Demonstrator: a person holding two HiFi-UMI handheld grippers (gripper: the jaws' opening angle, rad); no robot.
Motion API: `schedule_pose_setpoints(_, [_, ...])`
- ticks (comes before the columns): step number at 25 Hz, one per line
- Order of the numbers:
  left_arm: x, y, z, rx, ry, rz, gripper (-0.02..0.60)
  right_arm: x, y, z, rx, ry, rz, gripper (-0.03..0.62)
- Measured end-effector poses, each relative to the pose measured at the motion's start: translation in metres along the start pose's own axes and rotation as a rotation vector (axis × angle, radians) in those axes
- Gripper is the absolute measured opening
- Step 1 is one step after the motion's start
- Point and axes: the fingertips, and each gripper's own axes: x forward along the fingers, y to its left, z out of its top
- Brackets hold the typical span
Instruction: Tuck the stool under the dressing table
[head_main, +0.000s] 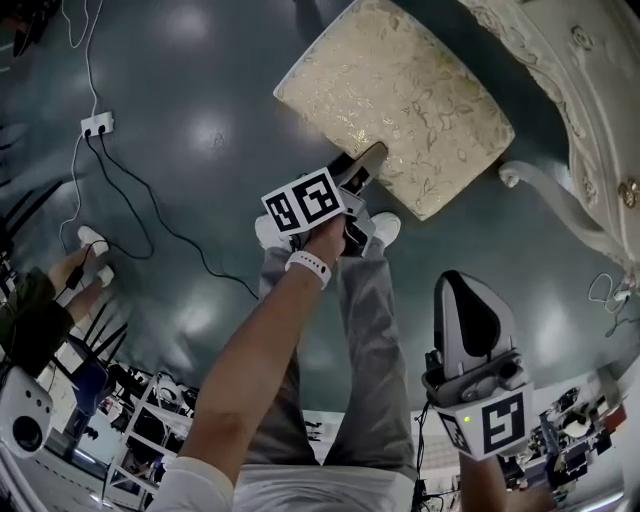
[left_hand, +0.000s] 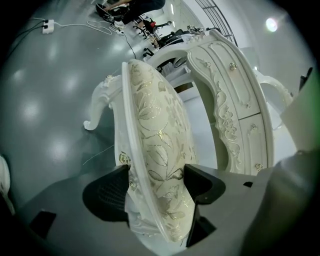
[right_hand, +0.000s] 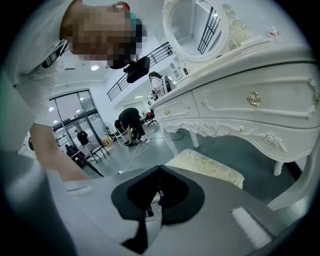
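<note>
Big open hall, lab or studio type: glossy grey floor (head_main: 200, 130), power strip (head_main: 97, 125) and cables at 10 o'clock, equipment racks (head_main: 150, 420) at 7 o'clock, glass doors (right_hand: 75, 107), mezzanine railing (right_hand: 145, 59), people working (right_hand: 129, 124), lone dressing table (right_hand: 250, 100).

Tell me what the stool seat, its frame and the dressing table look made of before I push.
Stool seat: woven cream upholstery, likely brocade, with a shiny gold leaf pattern.
Stool frame: carved, glossy white paint; wood or resin underneath, can't tell.
Dressing table: same glossy white carved finish, gold-coloured knobs.
</note>
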Motion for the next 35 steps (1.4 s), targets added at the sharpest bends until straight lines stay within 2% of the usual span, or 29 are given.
schedule_pose_setpoints(4, [0.072, -0.044, 0.022, 0.003, -0.001, -0.006, 0.351, 0.01, -0.065, 0.039, 0.01, -0.016, -0.008, 0.011])
schedule_pose_setpoints(8, [0.111, -0.07, 0.025, -0.006, -0.001, -0.015, 0.353, 0.008, -0.098, 0.053, 0.011, -0.01, -0.017, 0.011])
schedule_pose_setpoints(13, [0.115, -0.077, 0.031, -0.012, -0.004, -0.025, 0.353, 0.007, -0.09, 0.051, 0.009, -0.003, -0.021, 0.011])
schedule_pose_setpoints(20, [0.163, -0.105, 0.044, -0.002, -0.012, -0.039, 0.353, 0.01, -0.12, 0.061, 0.016, -0.005, -0.019, 0.011])
schedule_pose_setpoints(35, [0.213, -0.139, 0.055, -0.001, -0.021, -0.061, 0.356, 0.011, -0.144, 0.065, 0.012, 0.001, -0.015, 0.011])
